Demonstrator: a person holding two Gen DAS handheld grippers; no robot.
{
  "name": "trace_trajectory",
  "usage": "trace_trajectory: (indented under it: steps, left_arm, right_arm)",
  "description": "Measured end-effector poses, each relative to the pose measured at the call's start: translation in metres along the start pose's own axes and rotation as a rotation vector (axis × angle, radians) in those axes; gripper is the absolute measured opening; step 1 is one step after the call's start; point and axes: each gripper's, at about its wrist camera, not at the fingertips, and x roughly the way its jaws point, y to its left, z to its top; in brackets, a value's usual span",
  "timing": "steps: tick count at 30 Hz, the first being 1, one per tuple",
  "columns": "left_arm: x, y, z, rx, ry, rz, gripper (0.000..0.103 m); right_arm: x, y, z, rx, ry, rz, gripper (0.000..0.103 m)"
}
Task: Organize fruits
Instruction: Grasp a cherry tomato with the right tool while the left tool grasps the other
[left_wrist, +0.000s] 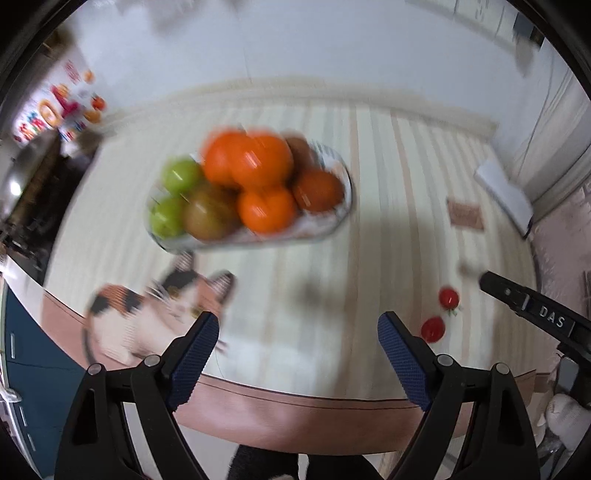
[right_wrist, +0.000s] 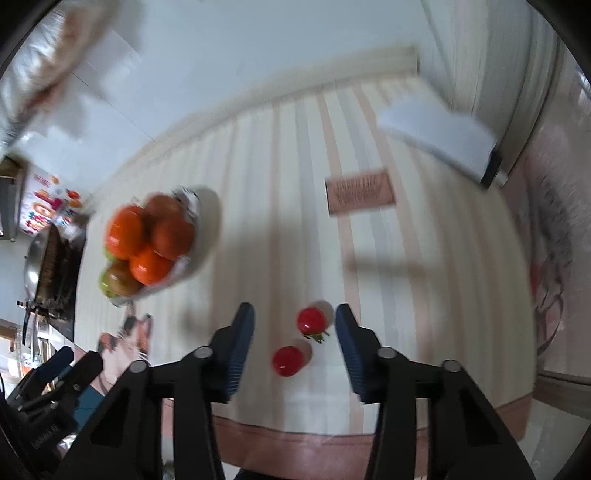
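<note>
Claws, two, both spread wide and holding nothing, over striped counter (right_wrist: 388, 295).

Right claw (right_wrist: 295, 325): blue pads flank two small red tomatoes (right_wrist: 312, 320) lying on the counter; contact with either pad not discernible. Left claw (left_wrist: 298, 334): hangs above bare cloth, cat-print mat (left_wrist: 155, 306) beside its left finger. Bowl (left_wrist: 332, 225) further back carries oranges (left_wrist: 251, 158), green apples (left_wrist: 179, 175) and brownish fruit.

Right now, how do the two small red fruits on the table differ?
The farther red fruit shows a green leafy stem; the nearer red fruit shows none. The farther one lies close to a finger of the open right hand-held gripper; the nearer sits lower, more central. Both are round, glossy, outside the bowl.
</note>
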Motion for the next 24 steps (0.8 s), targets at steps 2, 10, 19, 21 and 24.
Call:
trace_trajectory:
  steps: [2,10,19,21,24]
  left_arm:
    - [0.018,-0.006,-0.003,-0.006,0.045,-0.009,0.088]
    - [0.049,-0.026,-0.015,0.007,0.106,-0.019,0.088]
    - [0.060,-0.072,-0.016,0.126,0.113,-0.118,0.085]
    - [0.064,-0.086,-0.016,0.165,0.119,-0.145,0.083]
    - [0.071,-0.106,-0.018,0.220,0.133,-0.166,0.080]
  right_arm:
    - [0.023,-0.003,0.000,-0.011,0.036,-0.008,0.040]
    - [0.070,0.005,-0.003,-0.090,0.098,-0.079,0.028]
    - [0.035,-0.023,-0.010,-0.062,0.007,-0.107,0.028]
    - [0.027,-0.037,-0.011,-0.035,-0.001,-0.118,0.028]
    - [0.019,-0.058,-0.015,0.007,-0.004,-0.134,0.028]
